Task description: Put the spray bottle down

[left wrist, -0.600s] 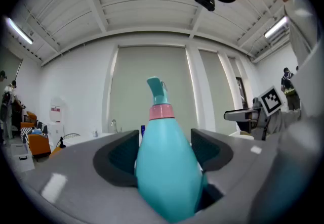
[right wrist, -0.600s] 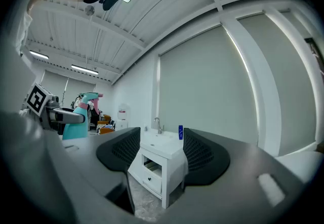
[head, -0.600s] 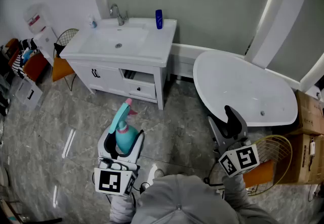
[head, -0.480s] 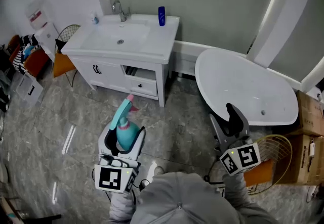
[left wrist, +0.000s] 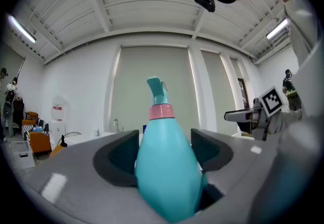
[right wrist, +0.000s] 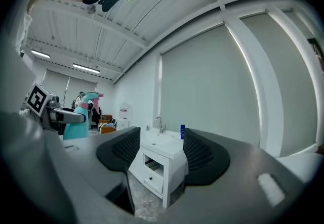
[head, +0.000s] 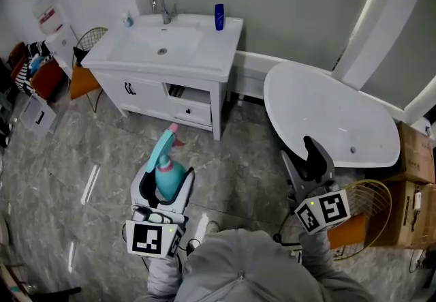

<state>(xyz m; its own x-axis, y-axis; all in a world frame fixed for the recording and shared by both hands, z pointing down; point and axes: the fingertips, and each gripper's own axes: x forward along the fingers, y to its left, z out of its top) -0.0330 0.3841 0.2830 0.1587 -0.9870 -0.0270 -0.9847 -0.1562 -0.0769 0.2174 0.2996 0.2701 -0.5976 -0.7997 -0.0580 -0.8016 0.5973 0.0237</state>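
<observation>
A teal spray bottle with a pink collar and teal trigger head stands upright between the jaws of my left gripper, which is shut on its body. In the left gripper view the spray bottle fills the gap between both dark pads. My right gripper hangs at the right, beside the bathtub, jaws open and holding nothing. From the right gripper view the spray bottle shows far left, and the right gripper frames the vanity.
A white sink vanity with a faucet and a blue bottle stands ahead. A white bathtub lies to the right. Cardboard boxes and a wire basket sit at far right; clutter lines the left wall.
The view has shifted slightly; the vanity and tub sit a little further right and up. Both grippers hold about the same pose, the bottle still gripped.
</observation>
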